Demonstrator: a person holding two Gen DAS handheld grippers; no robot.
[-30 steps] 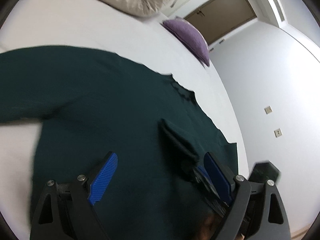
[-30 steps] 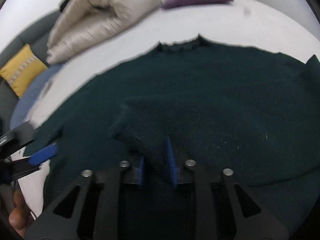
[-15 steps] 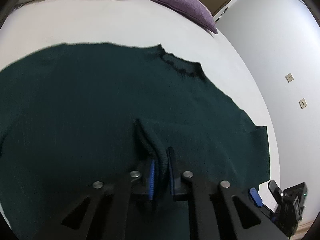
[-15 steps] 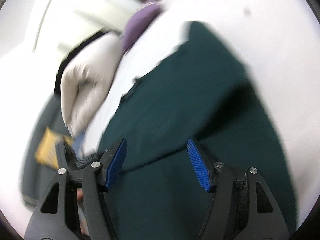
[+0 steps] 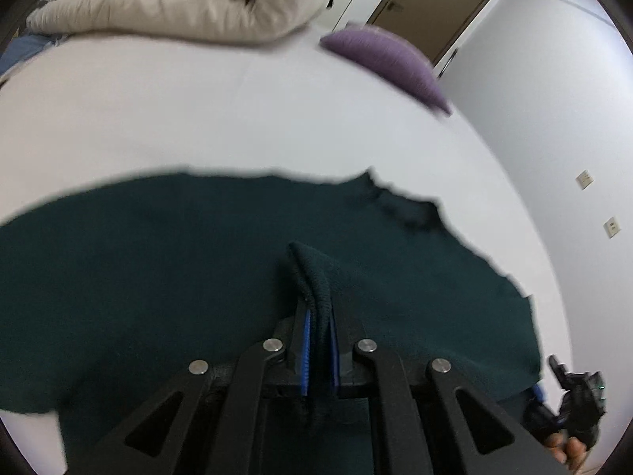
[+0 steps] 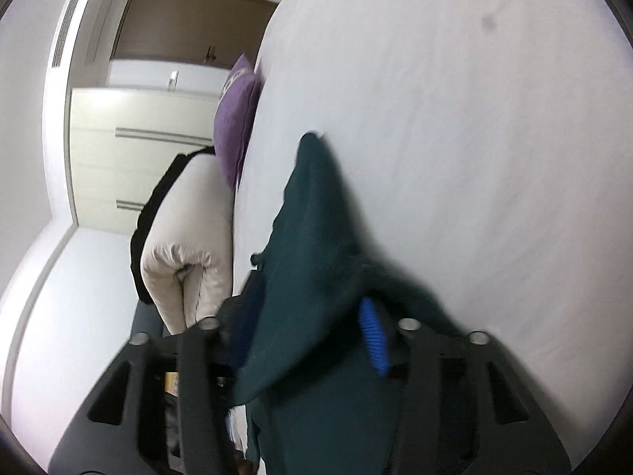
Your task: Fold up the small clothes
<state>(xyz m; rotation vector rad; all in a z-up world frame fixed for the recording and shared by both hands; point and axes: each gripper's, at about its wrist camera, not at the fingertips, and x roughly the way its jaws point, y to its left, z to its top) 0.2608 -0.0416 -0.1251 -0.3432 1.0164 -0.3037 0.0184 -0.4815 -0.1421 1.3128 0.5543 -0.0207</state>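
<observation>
The left gripper (image 5: 318,340) has its jaws pressed together on a raised fold of the dark green sweater (image 5: 158,285). The right gripper (image 6: 312,336) has just been closing its jaws, with a bunch of the same sweater between them. The sweater lies spread on the white bed (image 5: 237,118). A purple cushion (image 5: 391,63) and a rolled beige duvet (image 5: 178,0) lie at the bed's far edge, beyond the sweater.

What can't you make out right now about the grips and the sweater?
- Right gripper: in the right wrist view the dark green sweater drapes over its far finger, so pad contact is unclear.
- Sweater hem: left wrist view, hidden behind the left gripper.
- Left sleeve: cut off by the frame edge.
</observation>
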